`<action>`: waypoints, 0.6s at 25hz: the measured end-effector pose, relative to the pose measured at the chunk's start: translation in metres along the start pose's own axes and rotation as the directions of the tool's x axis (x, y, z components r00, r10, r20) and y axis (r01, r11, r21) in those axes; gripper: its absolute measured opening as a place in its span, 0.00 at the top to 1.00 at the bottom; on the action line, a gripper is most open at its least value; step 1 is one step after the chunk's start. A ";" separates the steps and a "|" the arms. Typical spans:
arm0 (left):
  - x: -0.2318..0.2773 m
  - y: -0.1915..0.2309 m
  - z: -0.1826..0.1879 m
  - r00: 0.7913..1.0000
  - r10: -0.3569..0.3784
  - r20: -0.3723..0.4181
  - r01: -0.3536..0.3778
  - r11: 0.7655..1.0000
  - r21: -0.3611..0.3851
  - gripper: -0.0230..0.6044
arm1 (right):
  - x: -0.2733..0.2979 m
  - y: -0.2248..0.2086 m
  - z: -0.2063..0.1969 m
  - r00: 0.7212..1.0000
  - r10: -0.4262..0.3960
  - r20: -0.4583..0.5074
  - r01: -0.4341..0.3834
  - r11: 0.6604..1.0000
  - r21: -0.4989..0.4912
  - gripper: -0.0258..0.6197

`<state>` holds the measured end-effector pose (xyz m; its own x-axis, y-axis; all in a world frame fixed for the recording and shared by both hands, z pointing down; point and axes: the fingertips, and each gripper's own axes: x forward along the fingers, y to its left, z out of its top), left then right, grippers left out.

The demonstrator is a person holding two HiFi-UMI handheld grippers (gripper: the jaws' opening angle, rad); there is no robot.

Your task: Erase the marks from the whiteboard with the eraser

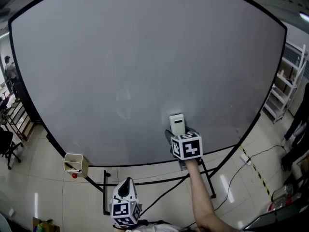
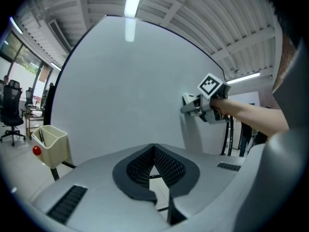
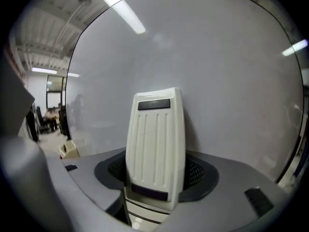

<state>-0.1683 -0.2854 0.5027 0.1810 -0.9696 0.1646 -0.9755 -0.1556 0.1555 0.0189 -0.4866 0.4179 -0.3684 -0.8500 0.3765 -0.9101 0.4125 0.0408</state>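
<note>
A large whiteboard (image 1: 145, 66) on a black stand fills the head view; I see only faint smudges near its middle. My right gripper (image 1: 179, 133) is shut on a cream ribbed eraser (image 1: 177, 124), which rests against the board's lower right part. In the right gripper view the eraser (image 3: 155, 146) stands upright between the jaws, flat against the whiteboard (image 3: 212, 66). My left gripper (image 1: 125, 190) hangs low below the board, shut with nothing in it. The left gripper view shows its closed jaws, the whiteboard (image 2: 125, 95) and the right gripper (image 2: 195, 104) at the board.
A cream holder box (image 1: 76, 164) with a marker hangs off the board's lower left edge, a red magnet (image 1: 74, 175) below it. White shelving (image 1: 285, 81) stands at the right, office chairs (image 1: 8, 146) at the left, cables (image 1: 251, 161) on the floor.
</note>
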 end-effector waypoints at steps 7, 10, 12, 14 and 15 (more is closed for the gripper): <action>0.000 0.017 -0.005 1.000 0.023 -0.017 -0.024 0.999 -0.044 0.96 | -0.007 -0.018 0.010 0.999 -0.029 0.023 0.025 0.989 0.148 0.53; 0.005 0.012 -0.005 1.000 0.004 -0.016 -0.005 0.998 -0.057 0.96 | 0.022 0.029 -0.031 0.984 0.098 -0.148 -0.088 0.993 0.076 0.53; 0.004 0.007 -0.002 1.000 -0.009 -0.009 0.009 0.999 -0.041 0.96 | 0.023 0.027 -0.041 0.984 0.038 -0.174 -0.039 0.999 -0.003 0.53; 0.001 0.005 0.000 1.000 -0.011 -0.005 0.011 0.999 -0.032 0.96 | 0.003 0.000 -0.019 0.996 -0.016 -0.087 0.019 0.999 0.032 0.53; 0.000 0.006 -0.001 1.000 -0.009 -0.008 0.009 0.999 -0.036 0.96 | -0.010 -0.017 0.001 0.999 -0.030 -0.024 0.032 0.996 0.082 0.53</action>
<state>-0.1743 -0.2861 0.5042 0.1906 -0.9668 0.1705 -0.9687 -0.1571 0.1920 0.0381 -0.4859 0.4121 -0.3360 -0.8542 0.3967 -0.9339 0.3567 -0.0229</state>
